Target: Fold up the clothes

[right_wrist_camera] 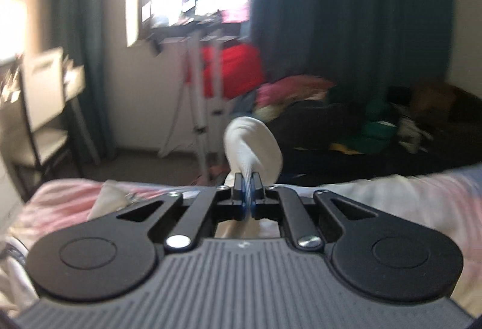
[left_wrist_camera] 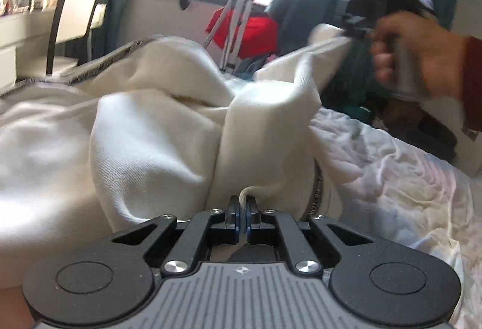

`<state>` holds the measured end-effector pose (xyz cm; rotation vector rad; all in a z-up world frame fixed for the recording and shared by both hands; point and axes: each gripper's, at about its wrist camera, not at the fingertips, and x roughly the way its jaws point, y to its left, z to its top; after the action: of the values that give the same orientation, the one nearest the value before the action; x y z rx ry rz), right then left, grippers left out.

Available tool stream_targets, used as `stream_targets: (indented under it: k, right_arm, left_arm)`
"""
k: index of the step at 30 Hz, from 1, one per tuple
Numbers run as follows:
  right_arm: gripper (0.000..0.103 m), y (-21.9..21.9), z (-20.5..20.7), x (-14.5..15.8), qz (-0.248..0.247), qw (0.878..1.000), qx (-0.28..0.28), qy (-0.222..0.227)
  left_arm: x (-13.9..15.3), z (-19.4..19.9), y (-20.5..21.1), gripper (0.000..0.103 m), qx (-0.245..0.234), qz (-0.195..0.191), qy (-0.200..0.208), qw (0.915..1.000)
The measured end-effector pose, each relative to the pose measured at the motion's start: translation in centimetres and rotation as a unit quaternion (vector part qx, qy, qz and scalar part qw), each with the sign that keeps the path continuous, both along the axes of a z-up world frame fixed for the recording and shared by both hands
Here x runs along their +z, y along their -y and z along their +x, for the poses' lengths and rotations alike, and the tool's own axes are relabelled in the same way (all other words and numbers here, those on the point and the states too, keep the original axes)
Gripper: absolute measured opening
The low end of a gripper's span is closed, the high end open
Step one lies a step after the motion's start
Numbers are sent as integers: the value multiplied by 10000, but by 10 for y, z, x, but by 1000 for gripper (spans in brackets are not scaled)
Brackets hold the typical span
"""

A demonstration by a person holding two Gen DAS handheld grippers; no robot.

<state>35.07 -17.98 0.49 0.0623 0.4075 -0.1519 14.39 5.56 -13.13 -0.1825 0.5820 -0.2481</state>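
A white sweatshirt-like garment (left_wrist_camera: 144, 130) with a grey patterned trim lies bunched on the bed. My left gripper (left_wrist_camera: 242, 202) is shut on a fold of it near its lower edge. My right gripper (left_wrist_camera: 355, 32) appears in the left wrist view at the upper right, held by a hand, shut on another corner of the garment and lifting it. In the right wrist view my right gripper (right_wrist_camera: 247, 178) is shut on a white fold of the garment (right_wrist_camera: 253, 145) that sticks up past the fingers.
The bed has a rumpled white and pink sheet (left_wrist_camera: 391, 178). A tripod (left_wrist_camera: 238, 18) and a red bag (left_wrist_camera: 256, 33) stand by the window. A chair (left_wrist_camera: 75, 18) is at the left. A pile of coloured clothes (right_wrist_camera: 346, 118) lies on a dark surface beyond.
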Motion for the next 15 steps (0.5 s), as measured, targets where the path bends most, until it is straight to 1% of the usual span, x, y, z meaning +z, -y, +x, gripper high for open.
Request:
stream_targets:
  k: [2, 4, 5, 7, 8, 9, 12, 13, 15]
  right_arm:
    - [6, 33, -30, 11, 260, 9993, -266, 98]
    - [6, 69, -72, 13, 504, 9970, -541, 233]
    - [6, 84, -91, 11, 599, 9955, -677, 296]
    - [6, 123, -140, 3, 938, 9894, -1026, 412]
    - [6, 141, -162, -4, 1207, 9846, -1167, 477]
    - [6, 158, -184, -11, 1478, 9788, -1306, 542]
    - [6, 210, -258, -47, 2333, 9535, -1800, 631]
    - [6, 218, -275, -61, 2624, 9444, -1872, 650]
    - [6, 230, -307, -89, 3195, 9245, -1977, 643]
  left_arm:
    - [5, -10, 2, 4, -124, 124, 227, 9996]
    - [11, -20, 5, 4, -250, 252, 457, 9983]
    - [11, -25, 8, 4, -317, 344, 522, 9975]
    - [12, -33, 12, 4, -442, 474, 596, 9961]
    - [12, -35, 13, 4, -499, 508, 605, 9956]
    - [12, -39, 15, 4, -547, 531, 599, 9953]
    - [13, -47, 20, 5, -718, 590, 579, 9940]
    - [13, -50, 23, 5, -782, 611, 560, 9935]
    - [13, -57, 30, 5, -875, 772, 595, 9914]
